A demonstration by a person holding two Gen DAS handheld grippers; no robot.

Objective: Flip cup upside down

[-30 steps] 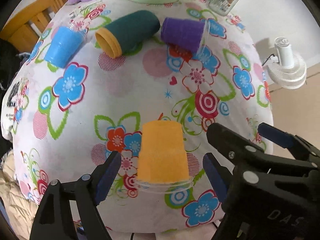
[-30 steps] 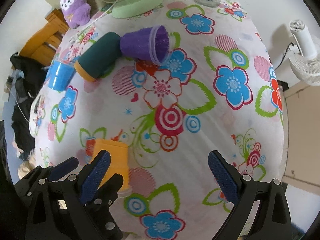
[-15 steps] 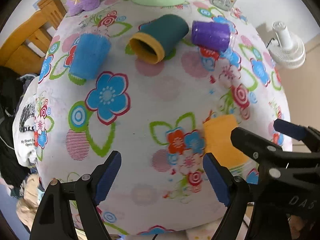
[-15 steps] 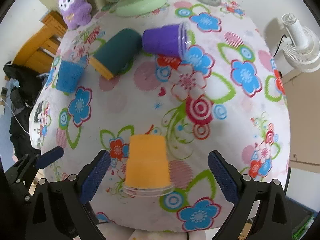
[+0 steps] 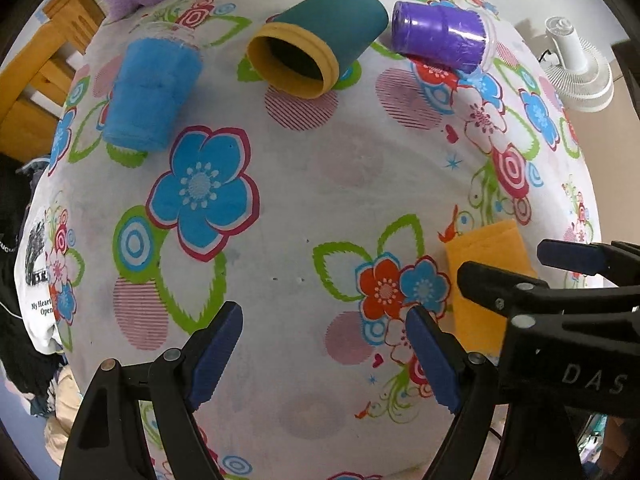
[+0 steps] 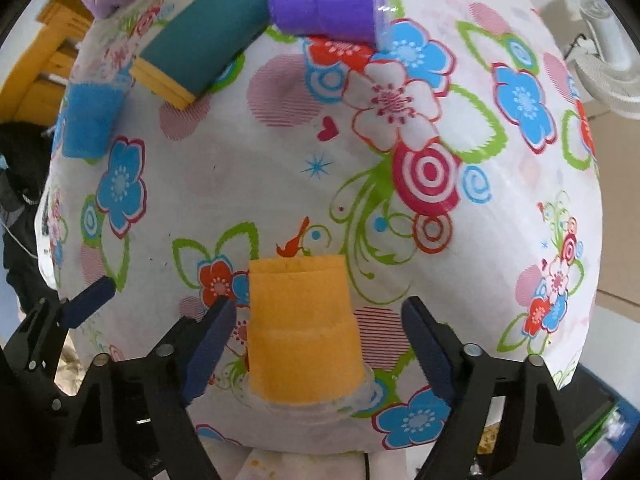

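Note:
An orange cup [image 6: 302, 332] stands upside down near the table's front edge, its clear rim on the floral cloth. My right gripper [image 6: 316, 344] is open, its blue pads on either side of the cup, not touching it. In the left wrist view the orange cup [image 5: 480, 276] sits to the right, partly hidden behind the right gripper. My left gripper [image 5: 324, 356] is open and empty over bare cloth left of the cup.
A blue cup [image 5: 152, 94] stands upside down at the left. A teal cup with a yellow rim [image 5: 316, 52] and a purple cup [image 5: 440, 38] lie on their sides at the back. A white fan [image 5: 578, 76] is beyond the table's right edge.
My right gripper has moved in so its open jaws now flank the orange cup. My left gripper has swung left, away from the cup, then closer to the table.

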